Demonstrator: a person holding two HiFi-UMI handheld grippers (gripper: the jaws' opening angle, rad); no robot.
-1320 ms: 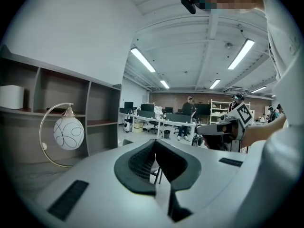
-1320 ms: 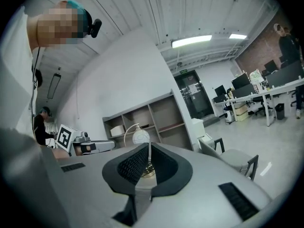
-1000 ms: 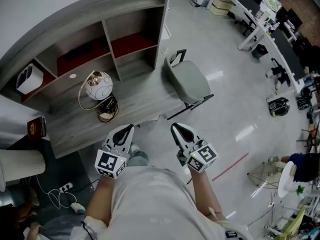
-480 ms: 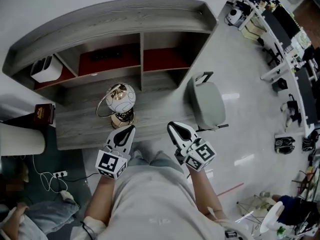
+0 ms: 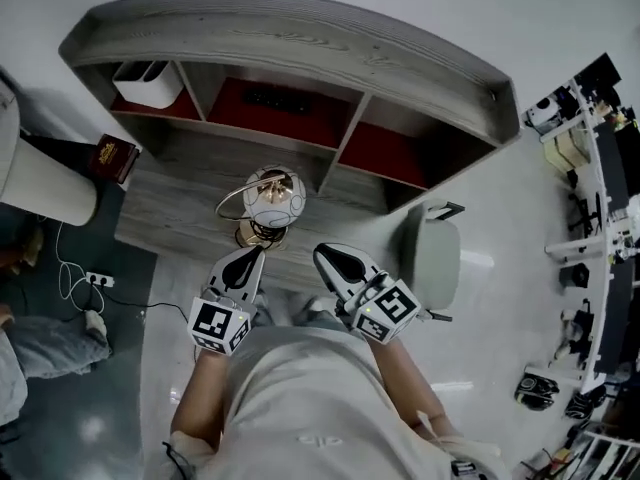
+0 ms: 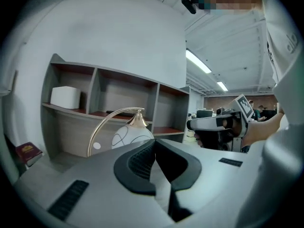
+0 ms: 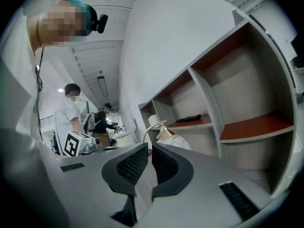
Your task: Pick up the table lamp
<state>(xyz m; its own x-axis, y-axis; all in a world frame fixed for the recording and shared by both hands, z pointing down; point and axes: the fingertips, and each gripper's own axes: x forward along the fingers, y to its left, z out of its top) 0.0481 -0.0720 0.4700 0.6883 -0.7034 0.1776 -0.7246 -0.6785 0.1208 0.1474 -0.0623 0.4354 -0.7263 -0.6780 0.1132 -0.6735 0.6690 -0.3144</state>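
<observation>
White globe on the table lamp, dark curved lines across it, gold hoop and gold base. Grey wood-grain desk, deep red floors in its shelf compartments. White box far left; dark red book, gold print. Pale grey chair right.

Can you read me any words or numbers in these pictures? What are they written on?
Nothing here can be read clearly.
Dark red book: gold print on the cover, too small to read.
Person's shirt: a small mark near the hem, too blurred to read.
</observation>
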